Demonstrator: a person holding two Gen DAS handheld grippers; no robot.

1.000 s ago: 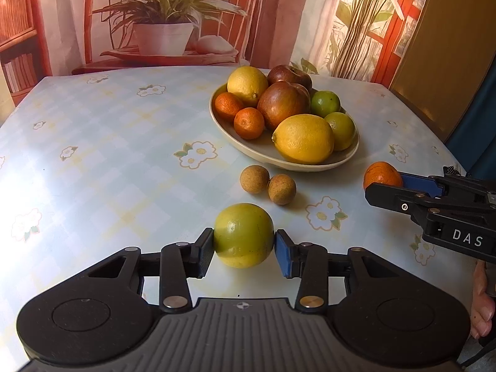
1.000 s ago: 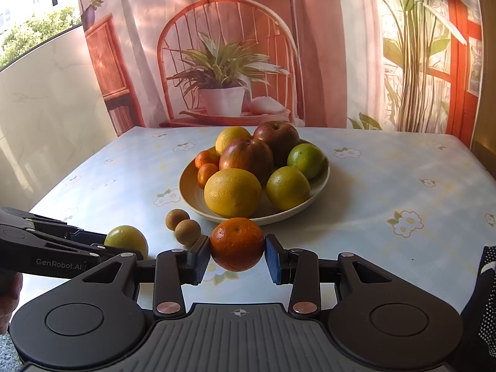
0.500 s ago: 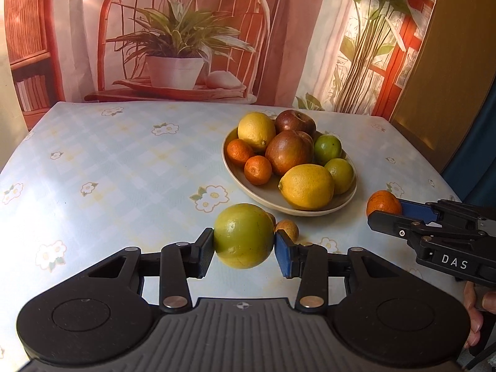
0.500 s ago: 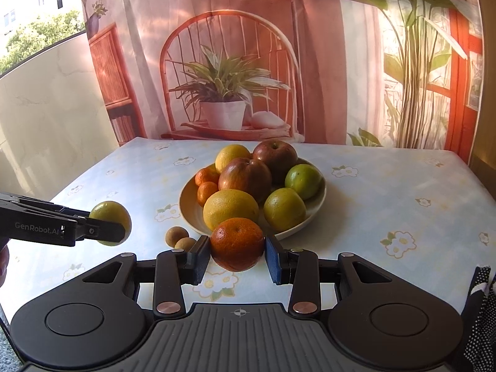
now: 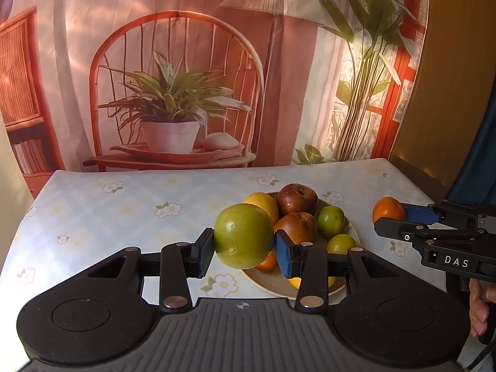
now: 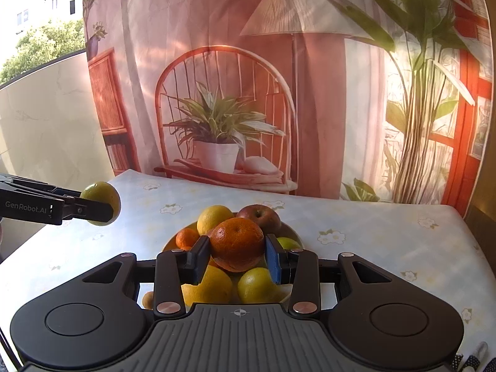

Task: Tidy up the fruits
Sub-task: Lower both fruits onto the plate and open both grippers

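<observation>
My left gripper point(image 5: 244, 246) is shut on a large green-yellow citrus point(image 5: 243, 235), held in the air in front of the beige fruit plate point(image 5: 272, 282). My right gripper point(image 6: 237, 255) is shut on an orange point(image 6: 237, 243), lifted above the near side of the plate point(image 6: 290, 232). The plate holds two dark red apples point(image 5: 297, 198), lemons point(image 6: 214, 218), limes point(image 5: 331, 220) and small mandarins point(image 6: 187, 237). From the left wrist view the right gripper point(image 5: 391, 218) with its orange point(image 5: 387, 209) shows at the right. The right wrist view shows the left gripper point(image 6: 102, 204) with the green citrus point(image 6: 100, 192) at the left.
The table point(image 5: 93, 217) has a pale chequered cloth with flower prints. One small brown round fruit point(image 6: 148, 300) lies on the cloth near the plate. A printed backdrop point(image 5: 186, 77) hangs behind the far edge. A person's hand point(image 5: 479, 307) holds the right gripper's handle.
Both grippers have risen off the table with their fruit. The plate now sits lower and closer under them, and the small brown fruits have dropped out of the left wrist view.
</observation>
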